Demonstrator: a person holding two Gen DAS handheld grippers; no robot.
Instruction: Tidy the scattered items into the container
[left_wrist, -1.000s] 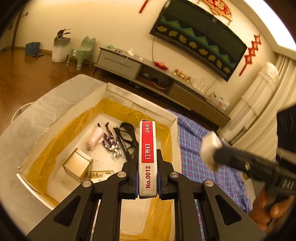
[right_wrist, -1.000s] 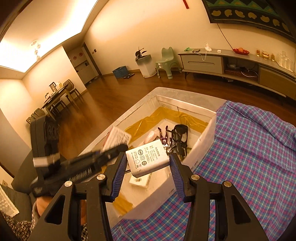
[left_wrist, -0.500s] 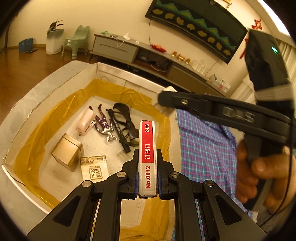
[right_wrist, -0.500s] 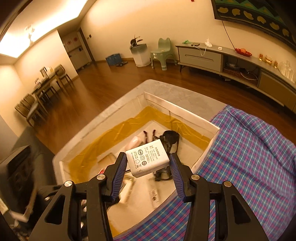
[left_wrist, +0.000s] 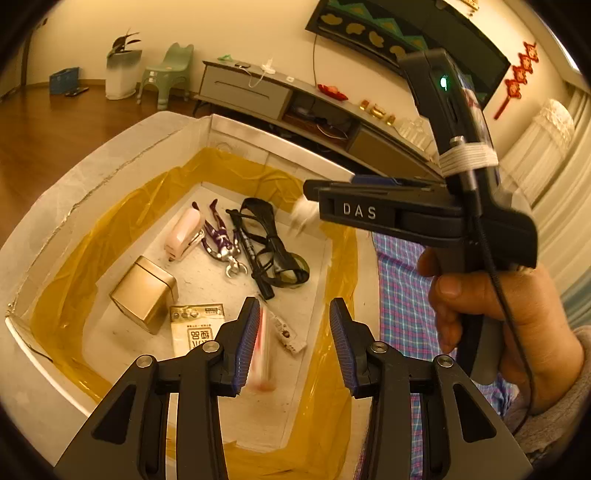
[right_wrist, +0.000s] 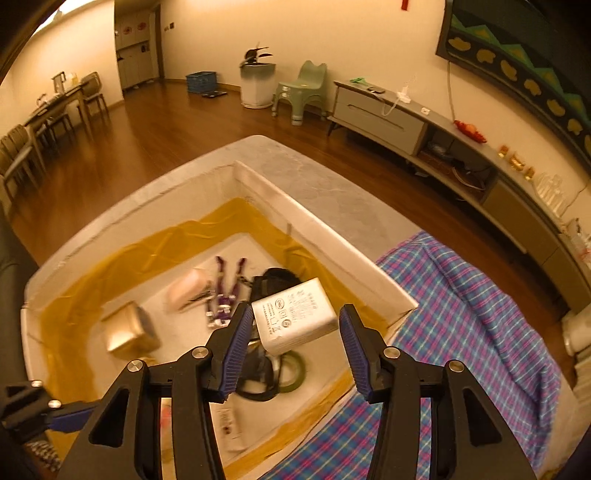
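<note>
The container is a white box (left_wrist: 110, 173) lined with yellow plastic; it also shows in the right wrist view (right_wrist: 325, 229). My left gripper (left_wrist: 291, 343) is open above it. A red and white staple box (left_wrist: 263, 354) is a blur just off the left pad, falling into the box. My right gripper (right_wrist: 291, 347) is open over the box's right side. A white charger (right_wrist: 295, 314) hangs tilted between its pads, touching the left one and clear of the right one. The right gripper also shows in the left wrist view (left_wrist: 314, 199).
In the box lie a gold tin (left_wrist: 144, 291), a pink stapler (left_wrist: 183, 234), a purple figure (left_wrist: 221, 240), dark goggles (left_wrist: 273, 251), a battery card (left_wrist: 197, 328) and a small white stick (left_wrist: 286, 332). A blue plaid cloth (right_wrist: 480, 332) covers the surface to the right.
My left gripper has opened and let go of the staple box, which is dropping. My right gripper has opened wider around the charger and moved further over the box.
</note>
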